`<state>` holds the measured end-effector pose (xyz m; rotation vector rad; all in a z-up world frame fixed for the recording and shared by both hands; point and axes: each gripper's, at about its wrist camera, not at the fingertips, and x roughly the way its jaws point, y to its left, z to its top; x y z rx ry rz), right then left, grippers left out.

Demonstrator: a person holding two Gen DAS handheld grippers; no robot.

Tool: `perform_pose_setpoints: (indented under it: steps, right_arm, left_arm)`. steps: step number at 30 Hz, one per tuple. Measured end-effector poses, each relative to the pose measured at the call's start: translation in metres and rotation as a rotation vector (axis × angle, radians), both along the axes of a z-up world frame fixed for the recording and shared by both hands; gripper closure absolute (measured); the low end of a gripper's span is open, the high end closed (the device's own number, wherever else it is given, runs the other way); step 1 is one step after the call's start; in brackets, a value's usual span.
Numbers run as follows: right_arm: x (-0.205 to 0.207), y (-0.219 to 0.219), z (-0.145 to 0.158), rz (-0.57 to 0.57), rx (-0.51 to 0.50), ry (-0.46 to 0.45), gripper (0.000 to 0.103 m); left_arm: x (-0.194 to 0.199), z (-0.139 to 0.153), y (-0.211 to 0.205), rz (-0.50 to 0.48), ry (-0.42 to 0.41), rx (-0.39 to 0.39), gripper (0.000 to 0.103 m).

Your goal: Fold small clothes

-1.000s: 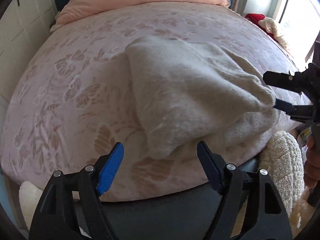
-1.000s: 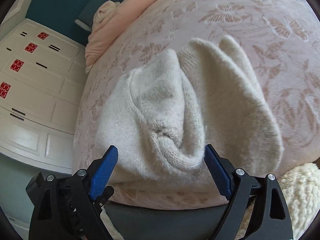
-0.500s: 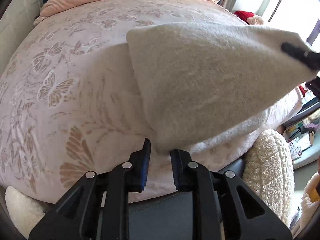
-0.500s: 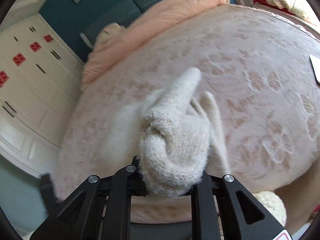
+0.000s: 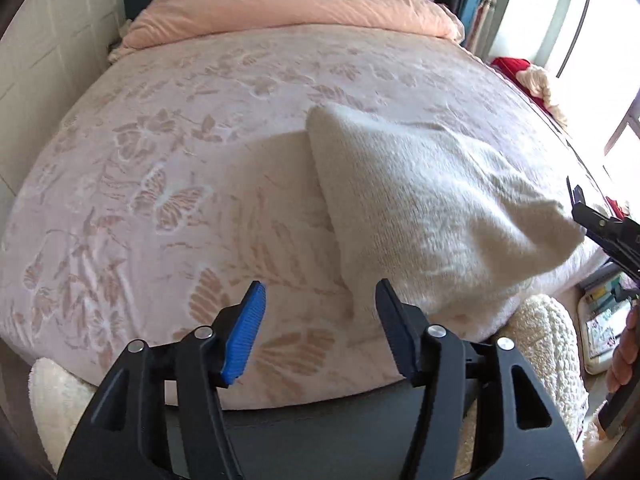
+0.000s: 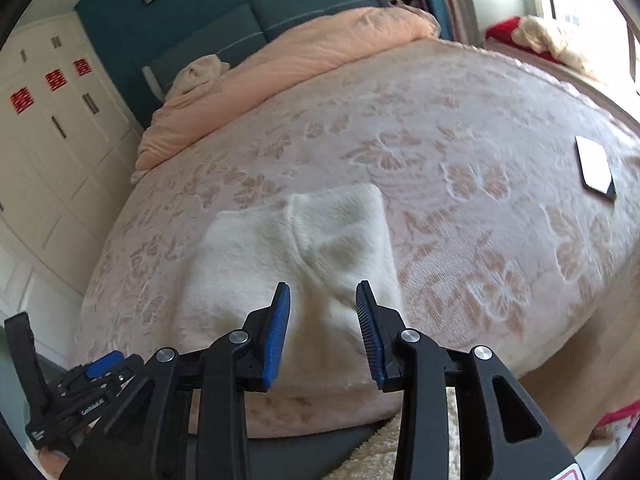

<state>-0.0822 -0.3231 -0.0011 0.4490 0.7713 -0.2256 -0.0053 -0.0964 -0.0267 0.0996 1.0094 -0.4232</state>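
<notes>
Bed [image 5: 168, 184] left of cream garment [image 5: 420, 208] bare, open passage; far right, white card [image 6: 596, 168] (flat) only obstacle; pink duvet [image 5: 296, 8] blocks headboard end.

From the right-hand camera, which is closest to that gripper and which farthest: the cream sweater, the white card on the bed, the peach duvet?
1. Cream sweater, just ahead of the open right gripper, near the bed's edge.
2. White card, off to the right on the blanket.
3. Peach duvet, bunched at the headboard end.
</notes>
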Motion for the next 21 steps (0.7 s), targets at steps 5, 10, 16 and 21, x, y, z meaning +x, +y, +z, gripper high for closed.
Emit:
perform_pose_setpoints:
  steps: [5,10,16,21]
  right_arm:
    - [0.043,0.049,-0.002,0.197,0.059,-0.013,0.069]
    - [0.087,0.094,-0.112,0.315,0.108,0.282,0.073]
    - [0.081,0.096,-0.063,0.300,0.100,0.213,0.071]
    - [0.077,0.081,-0.079,0.280,0.139,0.248,0.072]
  left_arm:
    - [0.009,0.017,0.013,0.070,-0.021,-0.003,0.042]
    - [0.010,0.017,0.027,0.116,-0.011,0.008,0.039]
    - [0.009,0.013,0.036,0.140,0.006,0.024,0.033]
    - [0.010,0.008,0.024,0.121,0.036,0.026,0.033]
